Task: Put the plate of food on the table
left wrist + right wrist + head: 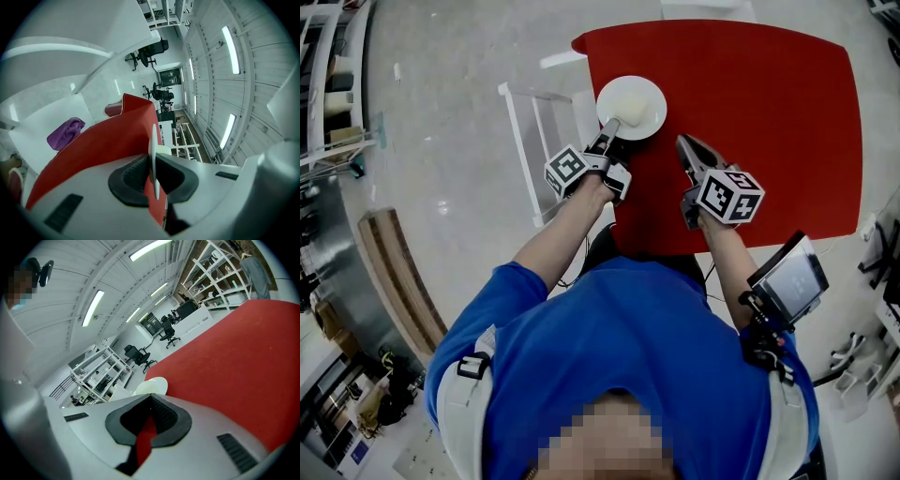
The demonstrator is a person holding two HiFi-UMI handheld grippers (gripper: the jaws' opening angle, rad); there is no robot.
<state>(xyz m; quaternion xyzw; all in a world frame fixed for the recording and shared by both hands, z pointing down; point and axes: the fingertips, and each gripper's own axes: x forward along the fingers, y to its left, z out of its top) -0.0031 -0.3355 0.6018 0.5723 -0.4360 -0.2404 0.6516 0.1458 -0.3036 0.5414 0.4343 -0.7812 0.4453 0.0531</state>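
One plate (pixel 630 98) of food is at the red bench's (pixel 769 112) left edge, left gripper (pixel 610 126) fingers clamped on its rim; right gripper (pixel 684 142) fingers together, empty. A sideways tug on release could pull it off.

Table (pixel 769 122) plain red, from 12 to 3 o'clock. Plate (pixel 614 94) white; food (pixel 636 112) on it pale cream. Chair (pixel 546 141) at 10 o'clock, white. Floor (pixel 441 94) mottled grey. My shirt (pixel 628 347) blue. Left gripper (pixel 609 127) and right gripper (pixel 682 142): black-on-white marker squares, pale grey shells, black inside the jaws. Cloth (pixel 65 132) at 9 o'clock in left gripper view, purple.
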